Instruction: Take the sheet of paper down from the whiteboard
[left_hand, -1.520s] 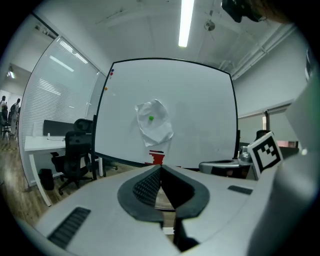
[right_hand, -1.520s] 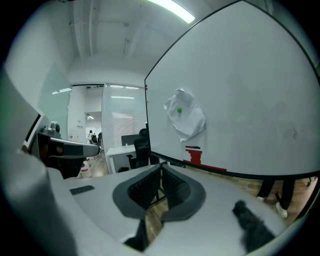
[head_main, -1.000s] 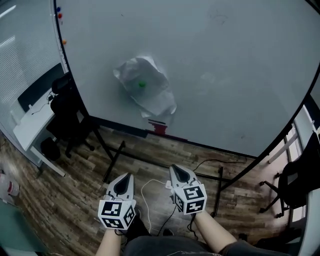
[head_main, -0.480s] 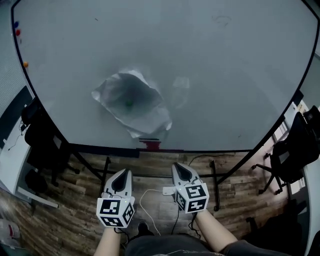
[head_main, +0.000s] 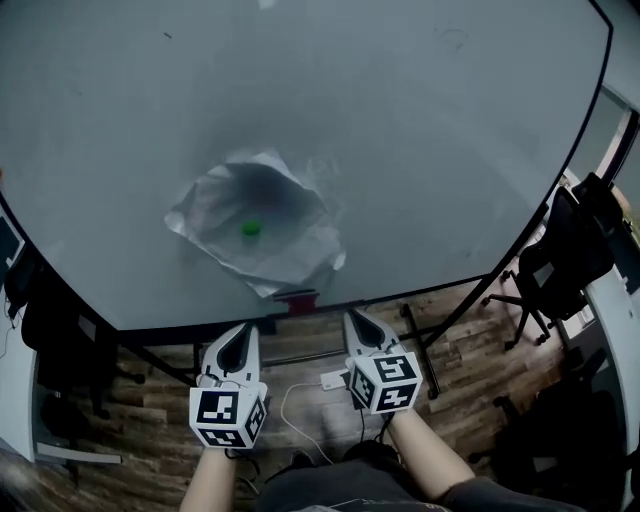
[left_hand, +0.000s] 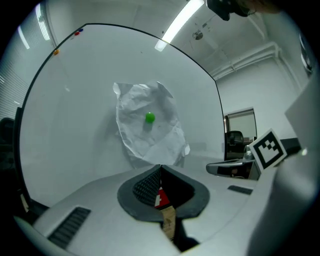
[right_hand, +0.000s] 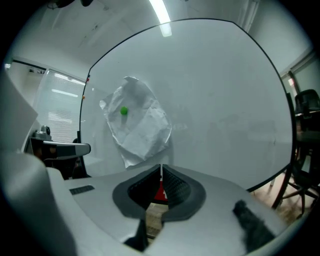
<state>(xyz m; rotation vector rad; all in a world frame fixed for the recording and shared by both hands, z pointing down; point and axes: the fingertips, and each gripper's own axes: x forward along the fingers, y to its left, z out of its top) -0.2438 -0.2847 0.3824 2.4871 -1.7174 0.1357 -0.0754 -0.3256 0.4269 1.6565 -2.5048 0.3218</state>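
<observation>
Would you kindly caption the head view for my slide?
Left gripper and right gripper, both shut, face the crumpled sheet of paper on the whiteboard.

A wooden floor (head_main: 470, 350) fills the lower part of the head view. A white cable and plug (head_main: 331, 380) lie on it at lower centre. A black office chair (head_main: 560, 262) stands at the right edge. Dark furniture (head_main: 50, 340) stands at the left edge. A ceiling light strip (left_hand: 181, 21) shows at the top of the left gripper view.

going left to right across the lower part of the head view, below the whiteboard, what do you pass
black chair → left gripper → white cable on the floor → right gripper → office chair
</observation>
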